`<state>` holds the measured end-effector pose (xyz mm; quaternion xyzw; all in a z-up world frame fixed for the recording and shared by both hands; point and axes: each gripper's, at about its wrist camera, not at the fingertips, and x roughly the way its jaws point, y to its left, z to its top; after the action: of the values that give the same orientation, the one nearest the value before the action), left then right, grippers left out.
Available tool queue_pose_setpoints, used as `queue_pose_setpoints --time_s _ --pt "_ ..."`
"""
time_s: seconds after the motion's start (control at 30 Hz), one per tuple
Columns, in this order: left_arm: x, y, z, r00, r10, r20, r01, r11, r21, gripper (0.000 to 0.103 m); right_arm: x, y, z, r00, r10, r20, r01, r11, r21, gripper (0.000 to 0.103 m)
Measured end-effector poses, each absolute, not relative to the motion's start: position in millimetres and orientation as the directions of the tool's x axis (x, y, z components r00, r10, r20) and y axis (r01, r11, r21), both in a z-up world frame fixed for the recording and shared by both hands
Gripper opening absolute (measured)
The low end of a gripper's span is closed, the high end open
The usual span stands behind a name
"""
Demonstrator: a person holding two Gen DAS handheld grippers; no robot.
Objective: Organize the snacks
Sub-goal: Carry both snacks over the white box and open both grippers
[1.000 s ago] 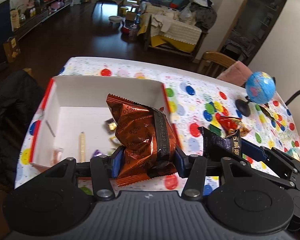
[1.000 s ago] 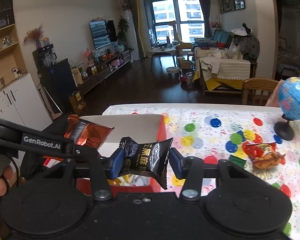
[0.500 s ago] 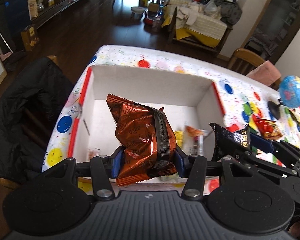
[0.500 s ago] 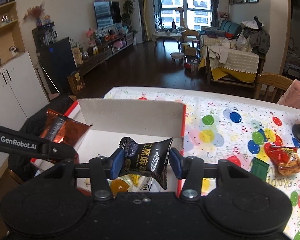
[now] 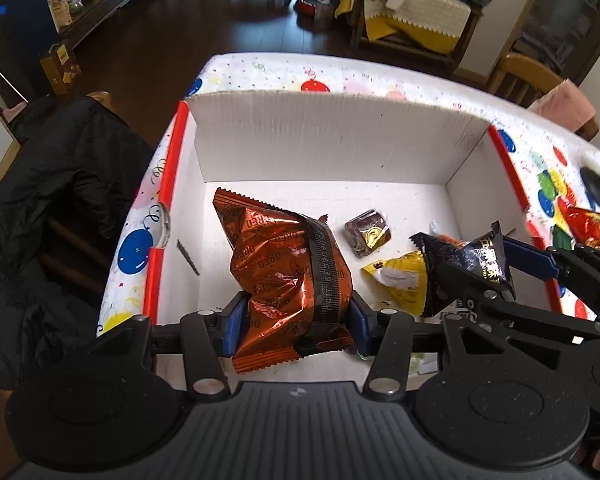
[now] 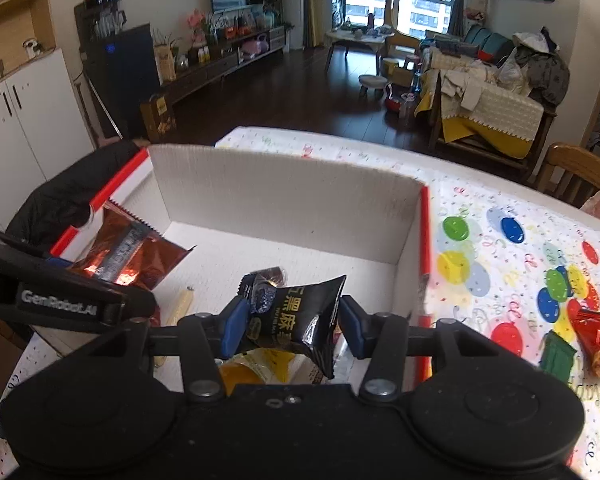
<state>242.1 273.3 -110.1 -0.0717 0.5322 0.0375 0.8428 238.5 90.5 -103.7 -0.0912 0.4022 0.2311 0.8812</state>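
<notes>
My left gripper (image 5: 294, 322) is shut on an orange-brown Oreo packet (image 5: 288, 272) and holds it over the open white box (image 5: 332, 140) with red edges. My right gripper (image 6: 292, 326) is shut on a black snack packet (image 6: 296, 320), also over the box, to the right of the left one; that packet shows in the left wrist view (image 5: 466, 268) too. In the box lie a dark round sweet (image 5: 368, 232), a yellow packet (image 5: 398, 282) and a pale stick (image 6: 182, 304). The Oreo packet shows at the left of the right wrist view (image 6: 128, 248).
The box stands on a table with a colourful dotted cloth (image 6: 500, 240). A red snack packet (image 6: 598, 338) and a green packet (image 6: 556, 356) lie on the cloth to the right. A globe's base (image 5: 594, 186) stands beyond. A black jacket on a chair (image 5: 52, 208) is left of the table.
Both grippers have moved forward and to the left over the box, with their packets still held. The box's inside now fills more of both views.
</notes>
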Motion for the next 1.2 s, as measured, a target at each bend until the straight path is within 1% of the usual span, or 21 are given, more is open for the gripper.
queue_pose_setpoints --time_s 0.33,0.57,0.63,0.7,0.83,0.9,0.93,1.0,1.2 --pt "251.6 270.3 -131.8 0.390 0.001 -0.921 -0.133 0.990 -0.055 0.051 242.9 94.0 -114.5 0.541 0.304 -0.784 -0.467 0.884 0.021 0.050" --pt "254.6 269.6 -135.9 0.383 0.008 -0.924 -0.136 0.990 -0.048 0.052 239.5 94.9 -115.3 0.536 0.298 -0.790 -0.459 0.888 0.023 0.054" --pt "253.2 269.3 -134.2 0.390 0.008 -0.921 -0.135 0.990 -0.049 0.056 238.1 93.7 -114.1 0.539 0.301 -0.787 -0.452 0.891 0.031 0.057" --pt "250.4 268.7 -131.3 0.401 0.008 -0.916 -0.132 0.990 -0.049 0.057 235.1 91.8 -112.1 0.547 0.304 -0.780 -0.452 0.891 0.031 0.062" --pt "244.0 267.7 -123.3 0.421 0.010 -0.907 -0.131 0.990 -0.050 0.058 229.9 87.5 -105.3 0.562 0.320 -0.763 -0.452 0.891 0.041 0.064" --pt "240.0 268.3 -118.3 0.429 0.008 -0.903 -0.136 0.989 -0.056 0.059 227.5 83.4 -101.0 0.575 0.321 -0.753 -0.444 0.895 0.043 0.071" --pt "237.7 268.3 -115.6 0.435 0.007 -0.901 -0.138 0.989 -0.059 0.062 225.4 81.9 -98.8 0.584 0.321 -0.746 -0.439 0.897 0.043 0.073" --pt "233.1 268.2 -110.3 0.447 0.004 -0.894 -0.143 0.987 -0.067 0.065 221.3 78.5 -94.2 0.601 0.320 -0.732 -0.432 0.901 0.039 0.077" --pt "217.2 262.2 -89.3 0.487 -0.007 -0.873 -0.139 0.986 -0.086 0.067 206.8 66.0 -77.8 0.645 0.317 -0.696 -0.412 0.911 0.034 0.082"
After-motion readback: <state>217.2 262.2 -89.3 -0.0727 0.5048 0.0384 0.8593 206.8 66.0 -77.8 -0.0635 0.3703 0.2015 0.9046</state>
